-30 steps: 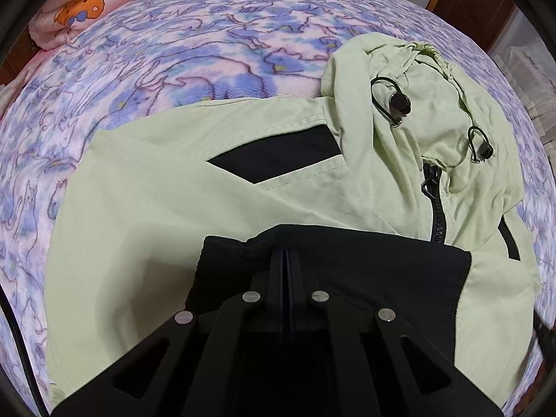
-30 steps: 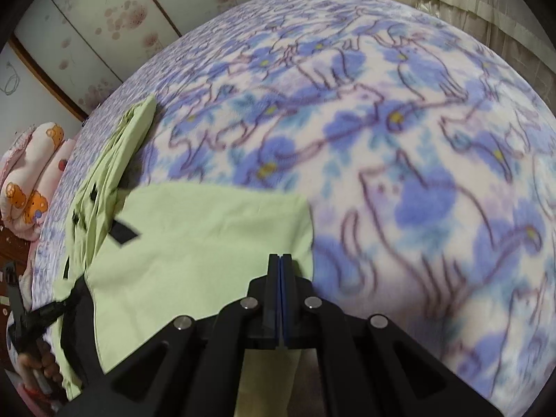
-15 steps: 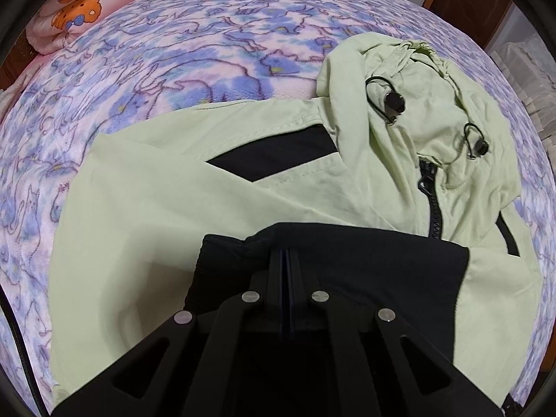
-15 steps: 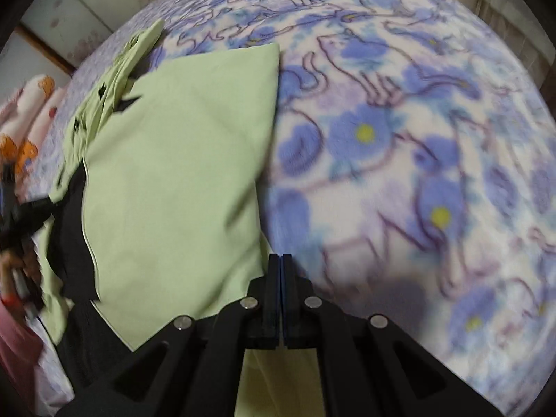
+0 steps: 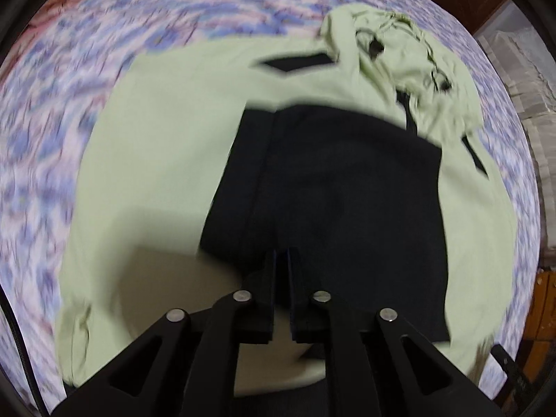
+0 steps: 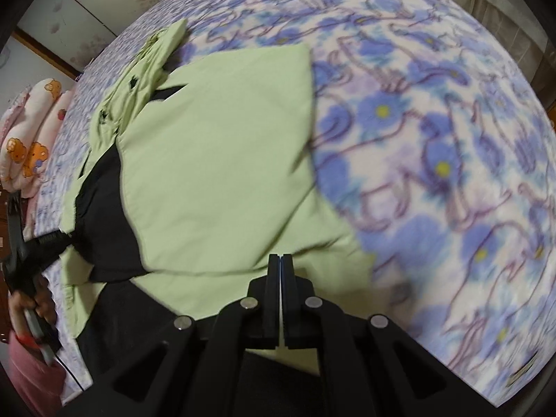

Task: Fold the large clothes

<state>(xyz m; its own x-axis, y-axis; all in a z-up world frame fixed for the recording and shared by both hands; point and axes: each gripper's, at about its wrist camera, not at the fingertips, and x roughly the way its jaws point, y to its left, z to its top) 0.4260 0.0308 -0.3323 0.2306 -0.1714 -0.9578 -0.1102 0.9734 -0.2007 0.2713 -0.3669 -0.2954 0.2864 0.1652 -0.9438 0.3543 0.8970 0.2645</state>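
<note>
Floral bedspread (image 6: 434, 121) beyond jacket (image 6: 226, 156) edge

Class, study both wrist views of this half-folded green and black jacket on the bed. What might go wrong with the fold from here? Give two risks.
1. The left claw is opening over the black panel; once let go, that flap may slide and the fold lose its line.
2. The right claw is shut on the green fabric near the jacket's edge, beside bare blanket. Pulling unevenly there could drag the folded sleeve askew or bunch the layers.
</note>
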